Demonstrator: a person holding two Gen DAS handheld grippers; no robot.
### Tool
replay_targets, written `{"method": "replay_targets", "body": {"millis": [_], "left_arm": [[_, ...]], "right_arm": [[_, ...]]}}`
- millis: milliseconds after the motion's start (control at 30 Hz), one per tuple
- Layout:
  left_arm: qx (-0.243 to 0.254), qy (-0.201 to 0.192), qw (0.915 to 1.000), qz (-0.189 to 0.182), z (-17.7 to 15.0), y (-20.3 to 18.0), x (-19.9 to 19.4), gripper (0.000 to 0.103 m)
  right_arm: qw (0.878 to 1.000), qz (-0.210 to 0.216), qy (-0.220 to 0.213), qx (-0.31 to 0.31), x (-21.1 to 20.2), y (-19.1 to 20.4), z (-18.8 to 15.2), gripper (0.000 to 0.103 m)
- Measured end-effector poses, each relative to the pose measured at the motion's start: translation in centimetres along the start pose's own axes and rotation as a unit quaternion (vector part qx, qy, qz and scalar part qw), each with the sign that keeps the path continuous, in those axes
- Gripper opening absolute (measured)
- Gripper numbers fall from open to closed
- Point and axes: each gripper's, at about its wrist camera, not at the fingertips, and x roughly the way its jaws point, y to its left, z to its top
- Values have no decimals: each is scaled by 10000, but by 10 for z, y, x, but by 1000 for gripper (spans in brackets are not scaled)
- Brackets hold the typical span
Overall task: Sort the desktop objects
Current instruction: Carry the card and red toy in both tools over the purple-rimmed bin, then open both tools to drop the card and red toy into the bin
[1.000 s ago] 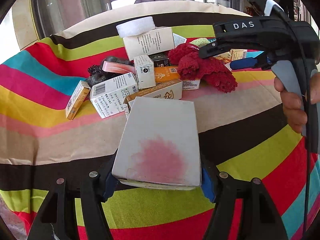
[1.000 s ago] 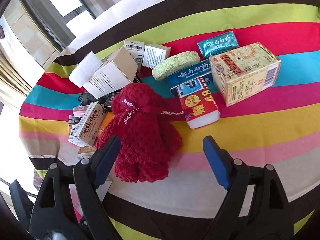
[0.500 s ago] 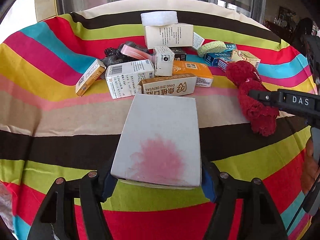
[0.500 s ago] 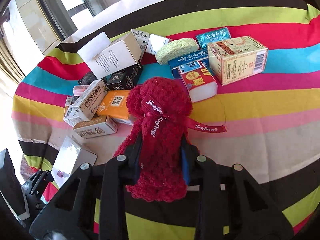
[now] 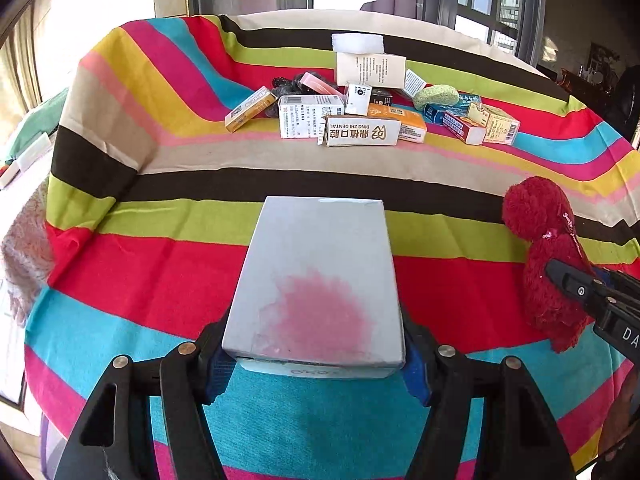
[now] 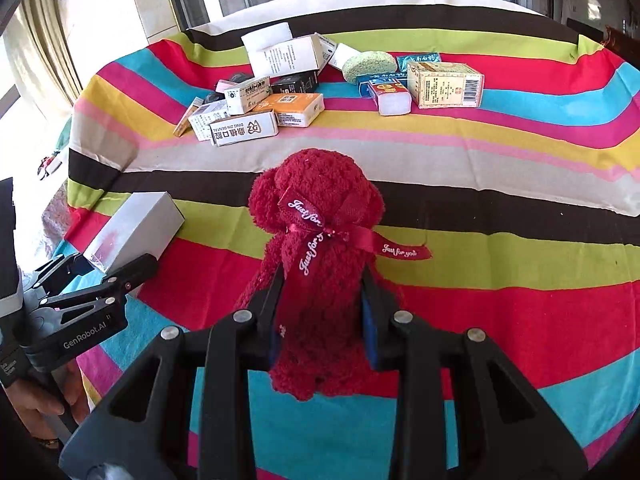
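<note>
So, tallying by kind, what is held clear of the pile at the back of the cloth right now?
White box, gripped in the left claw: 1
Red plush toy, gripped in the right claw: 1
Total: 2

Black two-finger left gripper (image 5: 314, 360) — silver screws, blue-padded jaws, "GenRobot.AI" lettering.
</note>
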Motion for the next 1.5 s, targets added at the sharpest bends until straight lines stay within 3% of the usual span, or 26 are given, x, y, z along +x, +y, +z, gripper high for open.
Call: {"method": "replay_targets", "body": {"millis": [367, 700, 1000, 1167, 1233, 1367, 1433, 1500], "left_arm": [[-136, -392, 9991, 63, -45, 38, -35, 67], [-741, -752, 9944, 70, -93, 92, -76, 67], [-1497, -632, 9845, 667, -142, 168, -100, 67], [-2123, -491, 9694, 1131, -174, 209, -104, 67], [-2444, -449, 9599, 1297, -187, 221, -108, 67], [-2895, -250, 9400, 1786, -205, 245, -110, 67], [-3081, -103, 9283, 2078, -212, 255, -109, 68], [-3222, -23, 9181, 2309, -217, 263, -111, 71]], "right_arm": [[9982, -183, -108, -565, -19, 38, -28, 35], [9873, 298, -193, -1548, -34, 113, -56, 35], [9624, 937, -208, -2540, -39, 190, -87, 36], [9425, 1375, -98, -3046, -39, 231, -104, 37], [9277, 1445, -141, -3440, -41, 251, -113, 37], [8974, 2313, 169, -3754, -38, 286, -126, 37], [8842, 2509, 271, -3930, -34, 304, -136, 37], [8750, 2664, 200, -4038, -33, 316, -144, 46]]}}
